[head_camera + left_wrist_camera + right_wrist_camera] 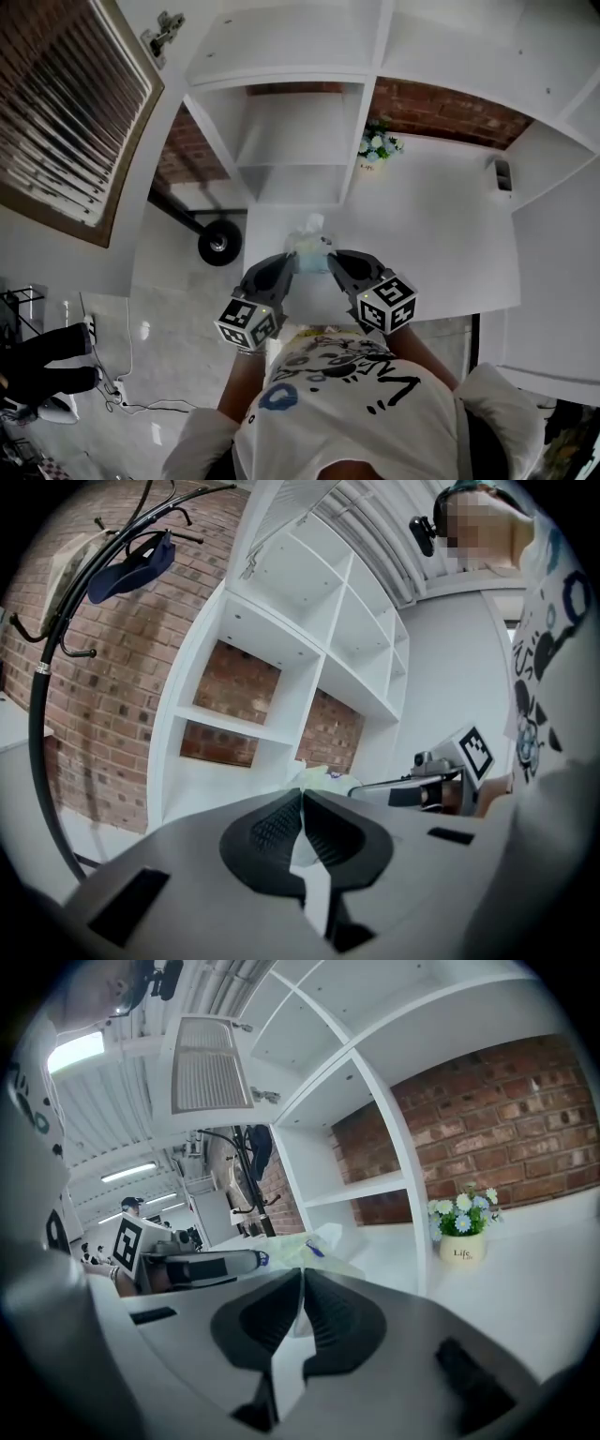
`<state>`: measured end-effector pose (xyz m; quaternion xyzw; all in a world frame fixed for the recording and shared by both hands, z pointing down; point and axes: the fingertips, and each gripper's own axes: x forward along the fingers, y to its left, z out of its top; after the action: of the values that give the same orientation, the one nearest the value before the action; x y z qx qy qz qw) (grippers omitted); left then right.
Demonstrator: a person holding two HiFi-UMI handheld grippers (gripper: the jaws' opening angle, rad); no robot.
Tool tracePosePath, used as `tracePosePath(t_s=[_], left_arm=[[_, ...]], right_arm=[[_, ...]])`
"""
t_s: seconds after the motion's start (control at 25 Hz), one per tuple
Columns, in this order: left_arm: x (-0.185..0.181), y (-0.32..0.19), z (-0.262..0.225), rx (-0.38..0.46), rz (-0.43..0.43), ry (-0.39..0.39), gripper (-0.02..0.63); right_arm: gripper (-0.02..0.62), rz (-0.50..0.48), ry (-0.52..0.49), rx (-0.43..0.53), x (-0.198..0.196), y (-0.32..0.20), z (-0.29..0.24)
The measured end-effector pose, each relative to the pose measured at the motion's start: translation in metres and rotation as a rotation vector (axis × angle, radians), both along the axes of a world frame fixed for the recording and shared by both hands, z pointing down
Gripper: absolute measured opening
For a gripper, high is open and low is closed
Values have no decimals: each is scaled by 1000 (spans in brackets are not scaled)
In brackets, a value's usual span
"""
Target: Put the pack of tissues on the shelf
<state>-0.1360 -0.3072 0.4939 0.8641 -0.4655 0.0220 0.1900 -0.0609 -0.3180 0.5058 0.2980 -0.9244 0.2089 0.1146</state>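
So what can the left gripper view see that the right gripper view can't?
Only the left gripper view shows the black coat rack with a dark blue cap hanging on it. Only the right gripper view shows the little pot of flowers. Both show the white shelf with brick behind it, and the pack of tissues just past closed jaws: the left gripper and the right gripper each seem to pinch its wrapper.

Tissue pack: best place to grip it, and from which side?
Pinch the pack of tissues by its thin wrapper ends, one from each side, as the left gripper and right gripper do now. The body looks soft and bulky; the flat film fits shut fingers.
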Motion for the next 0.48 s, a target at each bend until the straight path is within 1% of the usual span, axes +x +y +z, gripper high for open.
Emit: tracePosePath(t_s=[0.2,0.48], left_arm=[[-12,-28,23,-45,18,-8,18],[-22,-63,40,-38,26,-1,18]], right_arm=[[29,24,-10,-3,-10,-28,15],[29,33,18,28,-20,-61,34]])
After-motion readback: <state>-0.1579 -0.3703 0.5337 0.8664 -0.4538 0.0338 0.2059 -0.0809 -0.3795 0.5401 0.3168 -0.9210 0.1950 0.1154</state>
